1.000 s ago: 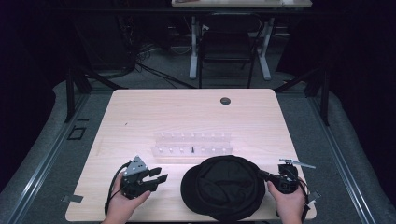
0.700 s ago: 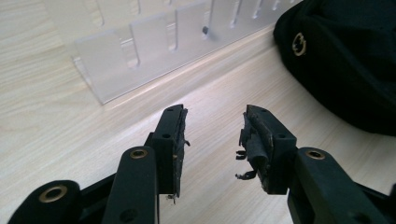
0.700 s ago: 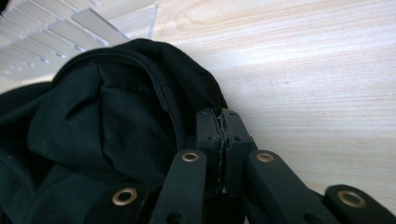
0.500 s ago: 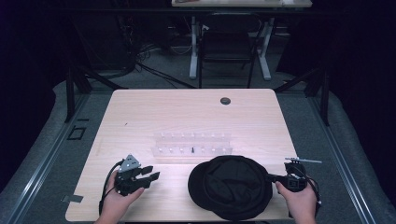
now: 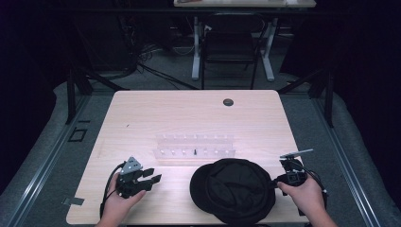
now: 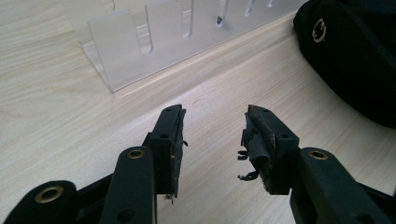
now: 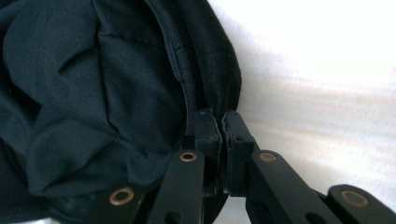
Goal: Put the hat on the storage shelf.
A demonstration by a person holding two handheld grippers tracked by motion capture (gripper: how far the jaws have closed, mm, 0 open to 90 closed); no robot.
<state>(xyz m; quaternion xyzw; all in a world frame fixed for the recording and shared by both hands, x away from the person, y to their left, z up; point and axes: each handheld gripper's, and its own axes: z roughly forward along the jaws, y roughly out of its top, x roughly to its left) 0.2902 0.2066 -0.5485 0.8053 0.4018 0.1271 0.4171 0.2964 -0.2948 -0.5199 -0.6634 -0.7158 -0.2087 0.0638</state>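
Observation:
A black fabric hat (image 5: 234,189) lies crumpled on the wooden table (image 5: 189,113) near its front edge. My right gripper (image 5: 275,182) is shut on the hat's right rim; in the right gripper view the jaws (image 7: 219,123) pinch a fold of the dark cloth (image 7: 102,84). My left gripper (image 5: 152,175) rests low over the table at the front left, open, with nothing between its jaws (image 6: 212,126). It points toward the hat (image 6: 355,56), which sits apart from it to the right.
A clear acrylic rack (image 5: 195,145) with slots stands behind the hat, also seen ahead of the left gripper (image 6: 154,42); a small dark piece (image 5: 195,152) sits in one slot. A round cable hole (image 5: 228,102) is at the table's far side. A chair (image 5: 229,47) stands beyond.
The hat has slid a little to the right along with my right gripper, which holds its rim. My left gripper has drawn slightly left, away from the hat.

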